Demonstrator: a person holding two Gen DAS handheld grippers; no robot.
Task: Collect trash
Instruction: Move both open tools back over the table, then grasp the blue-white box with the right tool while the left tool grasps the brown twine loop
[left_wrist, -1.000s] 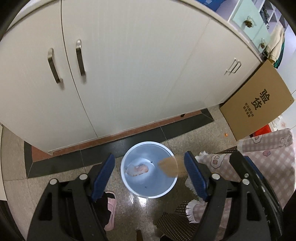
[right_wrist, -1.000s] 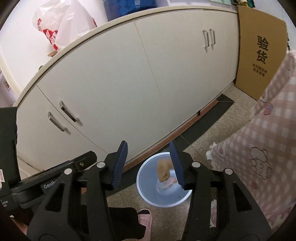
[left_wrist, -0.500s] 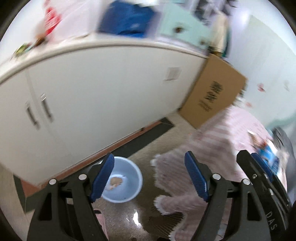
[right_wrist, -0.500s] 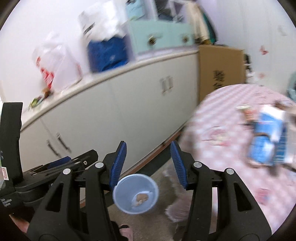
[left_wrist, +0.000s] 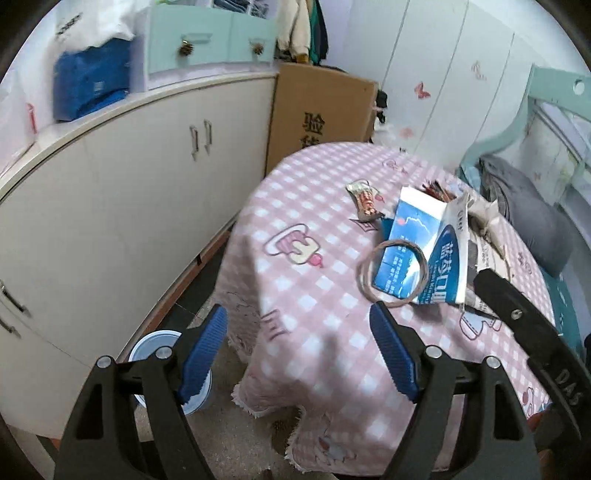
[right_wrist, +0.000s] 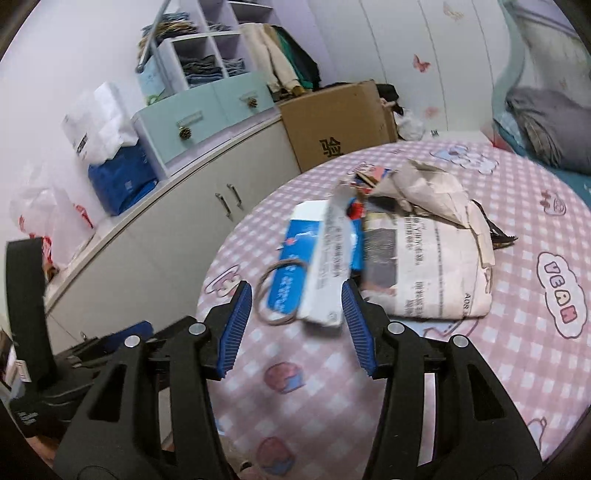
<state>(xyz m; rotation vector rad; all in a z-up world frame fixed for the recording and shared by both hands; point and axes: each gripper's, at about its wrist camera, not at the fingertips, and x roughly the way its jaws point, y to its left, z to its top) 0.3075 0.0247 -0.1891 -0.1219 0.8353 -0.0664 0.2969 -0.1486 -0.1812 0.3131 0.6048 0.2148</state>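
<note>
Both my claws spread and empty over the pink checked tablecloth.

My right claw (right_wrist: 297, 326) hangs with its blue-padded jaws wide apart, gripping nothing; just past the tips, at twelve o'clock, lies a flattened blue-and-white cardboard box (right_wrist: 314, 266), with a thin tan loop of cord (right_wrist: 279, 295) resting partly on its eleven o'clock edge. At one o'clock a folded newspaper (right_wrist: 432, 266) sits touching the box, crumpled brown paper (right_wrist: 424, 188) behind it. My left claw (left_wrist: 301, 354) is equally spread and empty above the pink checked tablecloth (left_wrist: 314, 295). At two o'clock from it lie the same box and loop, a small red-striped snack wrapper (left_wrist: 364, 199) beyond. The pale blue round plastic bin (left_wrist: 155, 345) stands on the floor at nine o'clock, beside the cream cabinet (left_wrist: 110, 206).
</note>
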